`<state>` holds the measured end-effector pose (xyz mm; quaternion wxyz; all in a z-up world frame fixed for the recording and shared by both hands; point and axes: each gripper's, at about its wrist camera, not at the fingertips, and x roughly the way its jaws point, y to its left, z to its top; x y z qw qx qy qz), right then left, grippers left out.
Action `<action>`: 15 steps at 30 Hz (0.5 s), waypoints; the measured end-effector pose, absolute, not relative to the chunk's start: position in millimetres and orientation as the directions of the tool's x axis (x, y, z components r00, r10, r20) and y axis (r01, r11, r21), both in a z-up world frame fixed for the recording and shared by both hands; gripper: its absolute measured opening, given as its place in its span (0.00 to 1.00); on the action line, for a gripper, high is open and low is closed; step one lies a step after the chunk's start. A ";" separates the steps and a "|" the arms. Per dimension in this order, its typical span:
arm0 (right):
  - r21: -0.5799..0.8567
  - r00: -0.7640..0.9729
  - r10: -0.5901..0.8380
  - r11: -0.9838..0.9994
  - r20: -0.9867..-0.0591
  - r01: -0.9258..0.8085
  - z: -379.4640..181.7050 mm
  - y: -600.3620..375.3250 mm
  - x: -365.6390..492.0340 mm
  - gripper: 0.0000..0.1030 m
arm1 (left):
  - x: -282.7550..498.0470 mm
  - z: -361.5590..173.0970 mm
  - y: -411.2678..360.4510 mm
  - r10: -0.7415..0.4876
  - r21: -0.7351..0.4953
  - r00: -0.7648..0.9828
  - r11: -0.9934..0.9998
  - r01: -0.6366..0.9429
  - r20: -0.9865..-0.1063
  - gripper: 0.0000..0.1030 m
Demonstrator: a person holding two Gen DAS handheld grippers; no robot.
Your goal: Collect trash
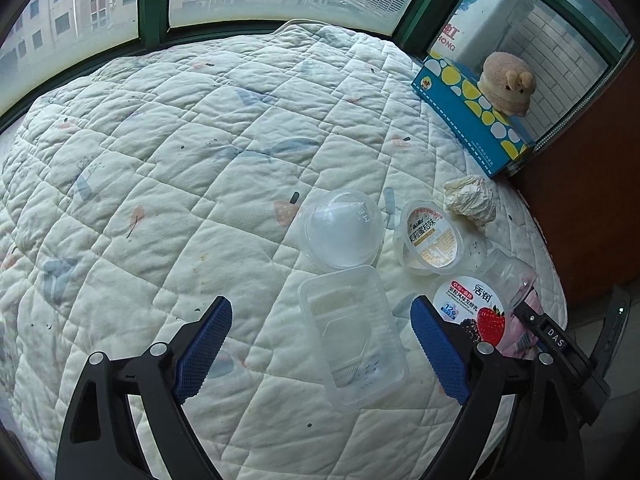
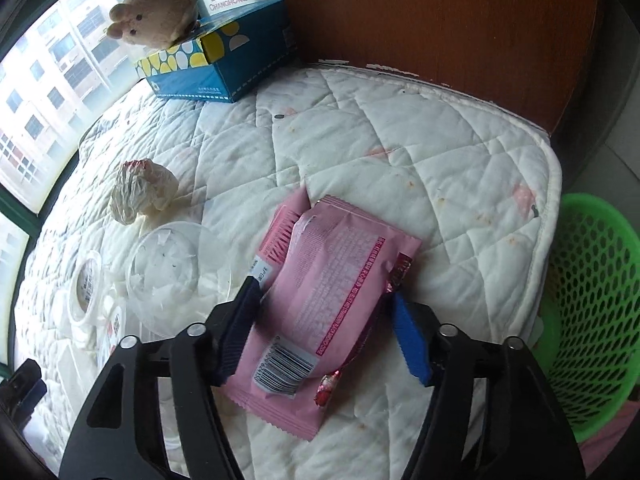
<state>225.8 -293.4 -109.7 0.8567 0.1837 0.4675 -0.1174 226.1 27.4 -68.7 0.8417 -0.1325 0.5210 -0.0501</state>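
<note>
The left hand-held gripper [image 1: 322,354] hangs wide apart above the white quilted mattress [image 1: 168,168], its blue-padded fingers [image 1: 204,350] straddling a clear rectangular plastic tray [image 1: 350,338] without touching it. Just beyond the tray lie a clear domed plastic lid [image 1: 340,230] and, to its right, a small sealed jelly cup with an orange label [image 1: 432,242]. A crumpled ball of white paper [image 1: 470,198] sits farther right, near a blue tissue box with yellow and white spots [image 1: 468,108] carrying a beige plush toy [image 1: 508,82]. A yogurt cup with a strawberry picture [image 1: 478,314] lies at the near right, beside a clear plastic bottle [image 1: 506,270].

The right hand-held gripper [image 2: 324,334] is closed partway onto a pink foil snack wrapper [image 2: 320,304], both pads pressing its sides; the wrapper lies over the mattress's right part. A green perforated plastic basket [image 2: 592,292] stands beyond the mattress's right edge.
</note>
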 end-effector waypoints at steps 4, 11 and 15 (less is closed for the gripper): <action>0.185 0.550 -0.043 0.918 -0.834 0.352 -107.9 -300.9 212.8 0.46 | 228.2 -81.8 17.8 -0.187 -0.235 0.426 0.970 -0.063 -0.885 0.86; 0.172 0.608 -0.054 0.936 -0.792 0.308 -91.7 -310.6 189.1 0.39 | 230.4 -100.5 7.8 -0.198 -0.241 0.387 0.968 -0.065 -0.900 0.86; 0.172 0.635 -0.050 0.944 -0.771 0.283 -81.8 -315.6 175.6 0.39 | 230.1 -104.0 2.4 -0.183 -0.222 0.385 0.973 -0.059 -0.905 0.83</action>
